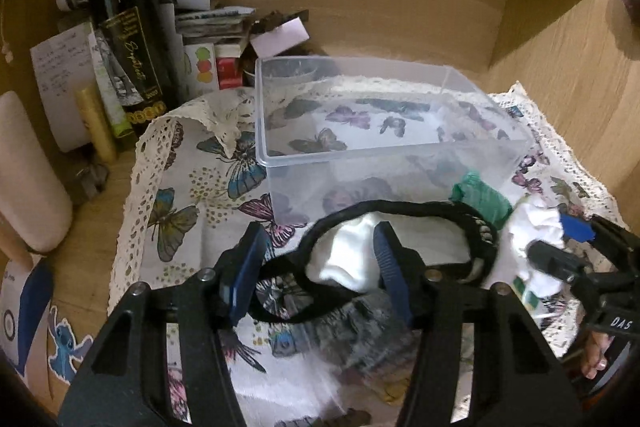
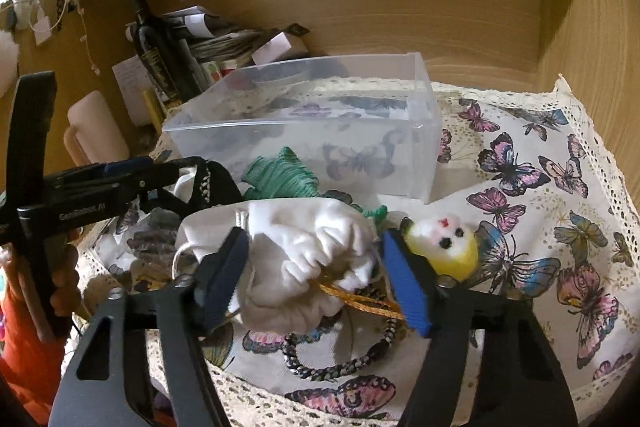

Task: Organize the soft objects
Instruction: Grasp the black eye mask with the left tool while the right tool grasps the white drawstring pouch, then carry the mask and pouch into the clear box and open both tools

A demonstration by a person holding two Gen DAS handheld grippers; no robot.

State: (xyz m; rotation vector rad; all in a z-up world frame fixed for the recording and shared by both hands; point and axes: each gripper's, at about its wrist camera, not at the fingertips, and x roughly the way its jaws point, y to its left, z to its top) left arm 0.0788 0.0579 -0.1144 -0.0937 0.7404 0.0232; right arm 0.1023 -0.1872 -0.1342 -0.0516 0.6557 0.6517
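Observation:
A clear plastic box [image 1: 280, 155] [image 2: 424, 147] stands empty on the butterfly cloth. My left gripper [image 1: 320, 259] is open over a black strap item with white lining [image 1: 348, 259]; a grey knit piece [image 1: 372, 323] lies just below it. My right gripper [image 2: 316, 267] is open around a white drawstring pouch [image 2: 320, 247], its fingers at either side; it also shows in the left wrist view [image 1: 532, 227]. A green knitted piece [image 2: 280, 179] [image 1: 480, 195] lies against the box. A yellow and white plush toy [image 2: 448, 239] sits beside the right finger. A braided cord loop [image 2: 340, 367] lies near.
A dark wine bottle [image 1: 128, 39], papers [image 1: 64, 67] and small boxes crowd the back left of the wooden alcove. A pale cylinder [image 1: 28, 171] stands at far left. The wooden wall [image 2: 580, 27] closes the right side. The lace cloth edge [image 2: 600, 155] runs along the right.

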